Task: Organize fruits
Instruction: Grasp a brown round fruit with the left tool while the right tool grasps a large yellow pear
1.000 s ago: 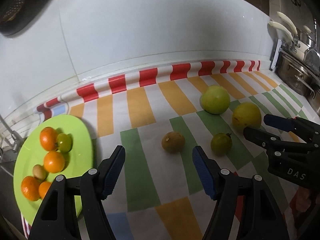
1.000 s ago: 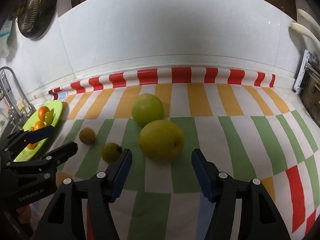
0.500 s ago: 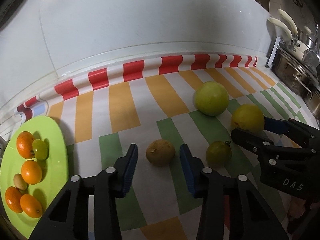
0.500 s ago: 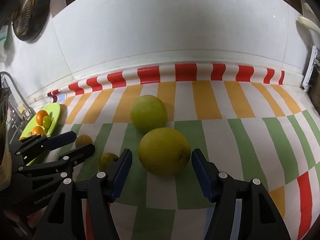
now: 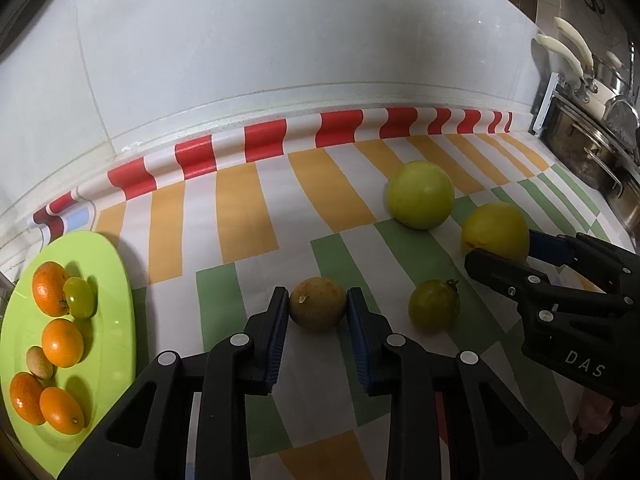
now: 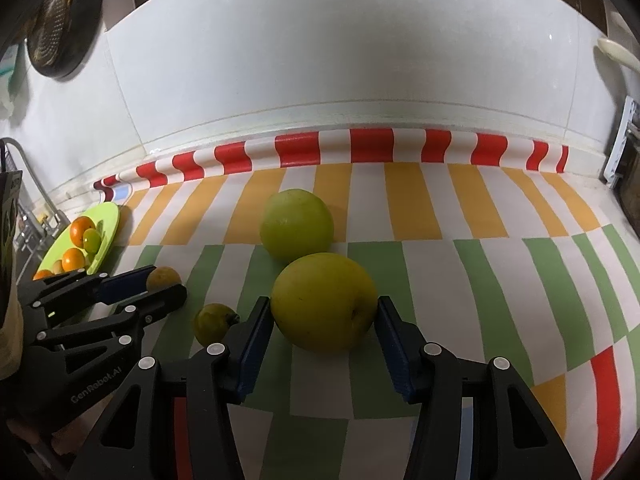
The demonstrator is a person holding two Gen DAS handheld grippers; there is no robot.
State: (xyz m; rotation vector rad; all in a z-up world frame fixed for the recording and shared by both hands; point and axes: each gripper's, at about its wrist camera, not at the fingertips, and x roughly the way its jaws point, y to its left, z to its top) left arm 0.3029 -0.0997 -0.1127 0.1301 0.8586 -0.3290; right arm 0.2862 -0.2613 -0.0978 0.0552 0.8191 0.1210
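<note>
A: Start at your left claw (image 5: 318, 308). What does it have?

B: Your left claw is clamped on the small brown fruit (image 5: 318, 307); both blue pads press its sides, and the fruit sits on a white stripe of the striped cloth (image 5: 248, 216) that covers the counter.

A: And your right claw (image 6: 324, 320)?

B: Its jaws are closing around the big yellow fruit (image 6: 324, 300), which sits between them on the cloth. From your right wrist view the pads look to be just at its sides, but I cannot tell whether they press it yet. In your left wrist view you see that same claw (image 5: 504, 250) reaching in from the right, one finger on either side of the yellow fruit (image 5: 496, 232).

A: What lies near your claws?

B: A small green fruit with a stem (image 5: 434, 304) lies between your two claws, apart from the brown one. From the right wrist it shows as the little one (image 6: 214, 322) just left of your left-hand finger. Behind the yellow fruit, nearly touching it, sits a large pale green fruit (image 6: 296, 224), towards the red-and-white edge of the cloth.

A: And further out?

B: At your far left is the lime green plate (image 5: 108, 280), resting on the cloth's end. It holds four orange fruits (image 5: 62, 342), a small green one (image 5: 80, 298) leaning on the rearmost orange, and a small tan one (image 5: 39, 362). At your far right stand steel pots (image 5: 592, 152) with cream handles. White tiles (image 5: 280, 40) rise behind the counter.
</note>
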